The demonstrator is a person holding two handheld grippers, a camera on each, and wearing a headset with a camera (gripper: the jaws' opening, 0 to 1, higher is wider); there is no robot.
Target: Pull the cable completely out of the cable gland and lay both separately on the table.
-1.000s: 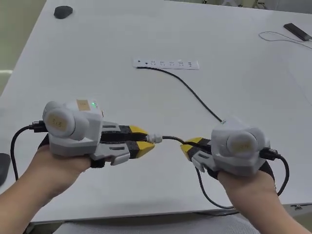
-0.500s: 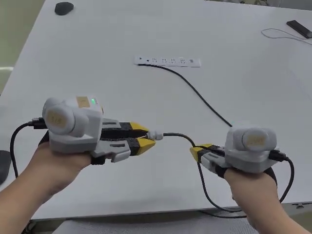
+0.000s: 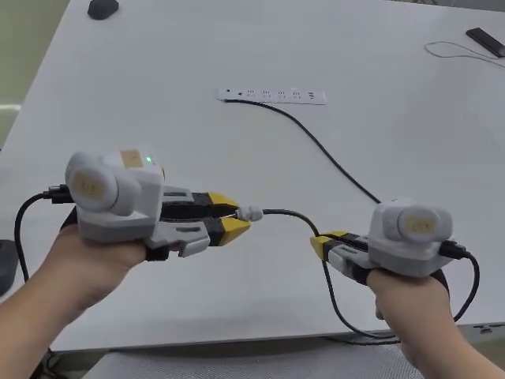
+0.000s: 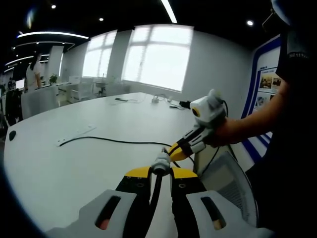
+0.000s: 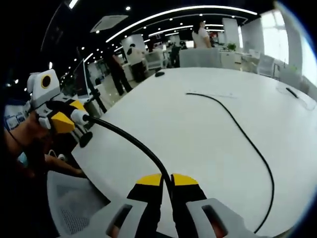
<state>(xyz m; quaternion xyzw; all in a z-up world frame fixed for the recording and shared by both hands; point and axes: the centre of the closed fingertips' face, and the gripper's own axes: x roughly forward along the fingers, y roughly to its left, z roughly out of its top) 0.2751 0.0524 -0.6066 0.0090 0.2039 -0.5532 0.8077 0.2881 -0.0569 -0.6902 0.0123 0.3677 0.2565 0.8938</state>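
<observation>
My left gripper [image 3: 237, 219] hovers over the near part of the table, shut on a small white cable gland [image 3: 250, 213]. A black cable [image 3: 288, 215] comes out of the gland's right end and arcs over to my right gripper [image 3: 317, 243], which is shut on it. Past that grip the cable hangs down towards the table's front edge. In the left gripper view the gland [image 4: 161, 162] sits between the yellow tips, with the right gripper [image 4: 181, 151] just beyond. In the right gripper view the cable [image 5: 133, 141] runs from my closed jaws to the gland [image 5: 79, 117] held in the left gripper [image 5: 67, 119].
A white power strip [image 3: 272, 96] lies mid-table; its black cord [image 3: 331, 162] runs towards my right hand. A dark mouse [image 3: 103, 9] sits far left, a black device [image 3: 483, 41] and thin wire [image 3: 454, 55] far right. The table's front edge is just below my hands.
My right gripper has moved right, away from the left one, so a longer stretch of cable now shows between the gland and its jaws. The left gripper has hardly moved.
</observation>
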